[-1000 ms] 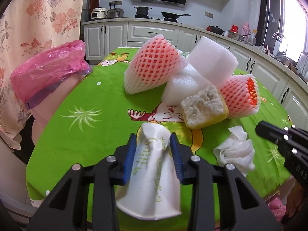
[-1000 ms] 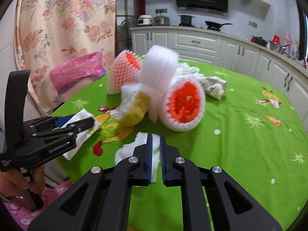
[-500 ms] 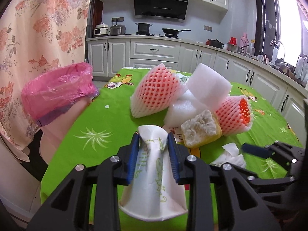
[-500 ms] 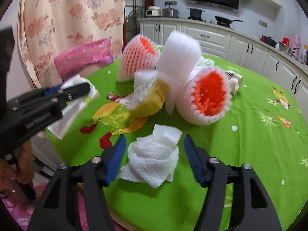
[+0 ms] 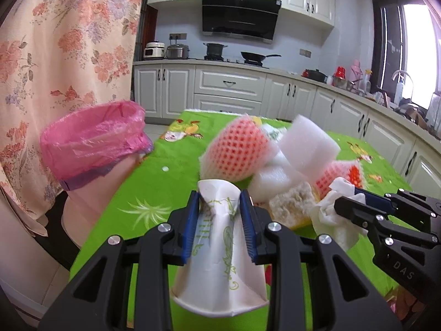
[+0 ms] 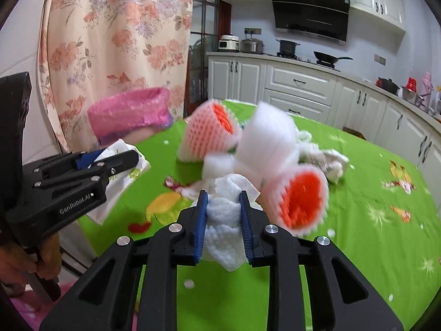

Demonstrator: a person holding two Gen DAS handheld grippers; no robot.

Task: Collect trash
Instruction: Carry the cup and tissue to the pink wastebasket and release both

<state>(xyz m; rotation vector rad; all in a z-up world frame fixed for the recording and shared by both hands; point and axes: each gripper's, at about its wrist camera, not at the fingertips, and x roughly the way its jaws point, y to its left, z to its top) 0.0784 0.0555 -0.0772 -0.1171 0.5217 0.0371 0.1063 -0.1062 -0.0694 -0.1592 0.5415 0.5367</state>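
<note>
Left tongs (image 5: 219, 215): clamped on crushed paper cup (image 5: 220, 251).
Right tongs (image 6: 222, 215): clamped on paper towel (image 6: 224, 220), lifted above table (image 6: 372, 237).
Right view only: hand (image 6: 41, 262) gripping left handle.
Nearby: pink-lined bin (image 5: 91, 149) left of table; foam pile (image 5: 275, 151) ahead.

Left wrist view: rides just behind the left claw (image 5: 219, 212), looking forward and slightly down over the green tabletop (image 5: 165, 182) toward the kitchen cabinets (image 5: 228, 93); the pink-lined bin (image 5: 91, 143) sits at its left, the right claw (image 5: 350, 207) enters from its right edge.
Right wrist view: sits just behind the right claw (image 6: 222, 212), facing the same way; the left claw (image 6: 110, 162) shows at its left.
Nearness: both close above the near table edge.
Shared: foam pile (image 5: 275, 151) (image 6: 264, 143), bin (image 6: 129, 110), cabinets (image 6: 297, 85).
</note>
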